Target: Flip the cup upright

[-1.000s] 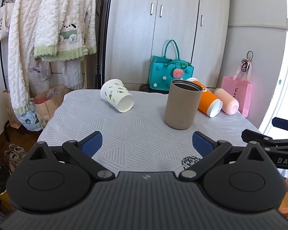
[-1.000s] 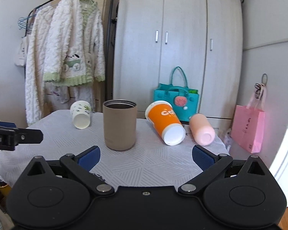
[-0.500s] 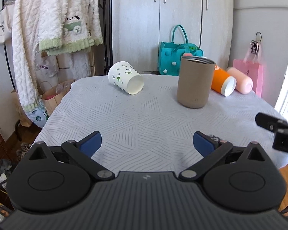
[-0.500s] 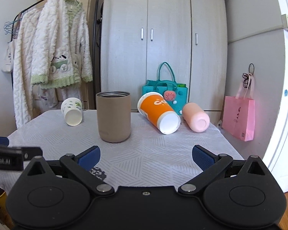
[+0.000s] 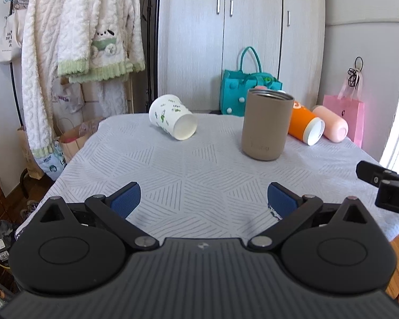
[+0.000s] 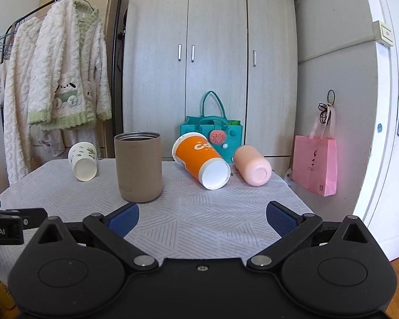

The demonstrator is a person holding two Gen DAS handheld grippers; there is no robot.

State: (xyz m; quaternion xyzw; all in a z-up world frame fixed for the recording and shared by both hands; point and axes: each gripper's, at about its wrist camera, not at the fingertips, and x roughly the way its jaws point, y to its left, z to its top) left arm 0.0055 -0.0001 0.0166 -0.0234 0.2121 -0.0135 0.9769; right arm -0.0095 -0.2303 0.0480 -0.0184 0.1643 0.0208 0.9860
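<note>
A white paper cup with green prints (image 5: 173, 117) lies on its side at the far left of the table; it also shows in the right wrist view (image 6: 83, 160). A tan tumbler (image 5: 266, 125) (image 6: 138, 166) stands upright mid-table. An orange cup (image 6: 200, 159) (image 5: 304, 127) and a pink cup (image 6: 252, 164) (image 5: 331, 123) lie on their sides at the far right. My left gripper (image 5: 203, 199) is open and empty over the near table edge. My right gripper (image 6: 202, 216) is open and empty, near the front right.
The table wears a grey patterned cloth (image 5: 199, 170). Behind it stand a wardrobe (image 6: 212, 66), a teal bag (image 6: 211, 133), a pink bag (image 6: 314, 164) and a rack of white robes (image 5: 79, 40). Paper bags (image 5: 66, 138) sit on the floor at left.
Both grippers have drawn back and risen a little from the table; the cups look farther off. No cup has moved. Both grippers stay open.
</note>
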